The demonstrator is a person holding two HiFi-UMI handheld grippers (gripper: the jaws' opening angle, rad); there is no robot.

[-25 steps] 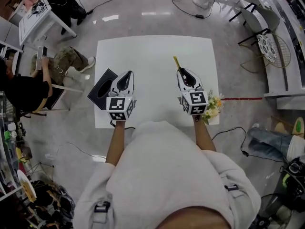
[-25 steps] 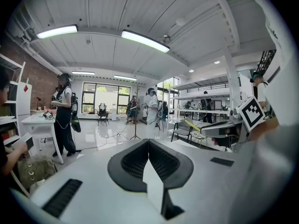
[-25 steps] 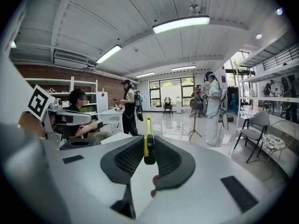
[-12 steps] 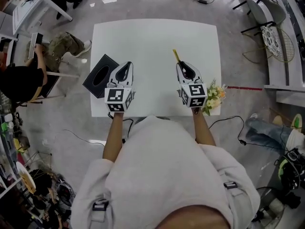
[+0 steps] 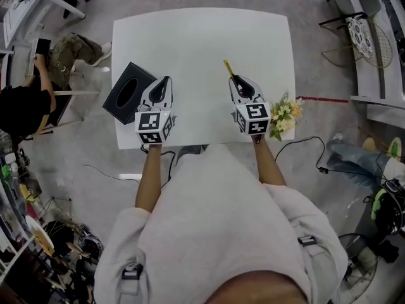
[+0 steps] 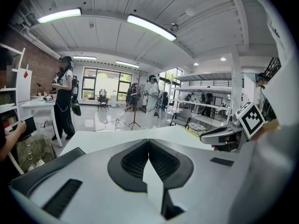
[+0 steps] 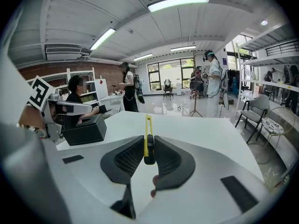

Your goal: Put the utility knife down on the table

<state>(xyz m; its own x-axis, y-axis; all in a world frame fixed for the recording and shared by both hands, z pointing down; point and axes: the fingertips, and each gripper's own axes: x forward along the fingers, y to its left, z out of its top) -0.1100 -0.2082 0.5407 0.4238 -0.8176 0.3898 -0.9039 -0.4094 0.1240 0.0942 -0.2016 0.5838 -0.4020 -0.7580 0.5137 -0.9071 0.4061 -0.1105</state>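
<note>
Utility knife point(image 7: 148, 133): yellow, slim, clamped between the jaws of the right gripper point(image 7: 148, 143), tip pointing out over the near right part of the table point(image 5: 202, 37); it appears clear of the tabletop. Left gripper point(image 6: 148, 143): jaws pressed together, nothing between them, over the table's near left part. Black tissue box point(image 5: 126, 92) at the table's left edge. Status: knife not yet set down; lowering and release remain.

Both forearms point(image 5: 149, 181) are reaching forward; the left claw point(image 5: 166, 82) is holding its jaws together, and the right claw point(image 5: 235, 81) is clamping the utility knife point(image 7: 148, 127).
</note>
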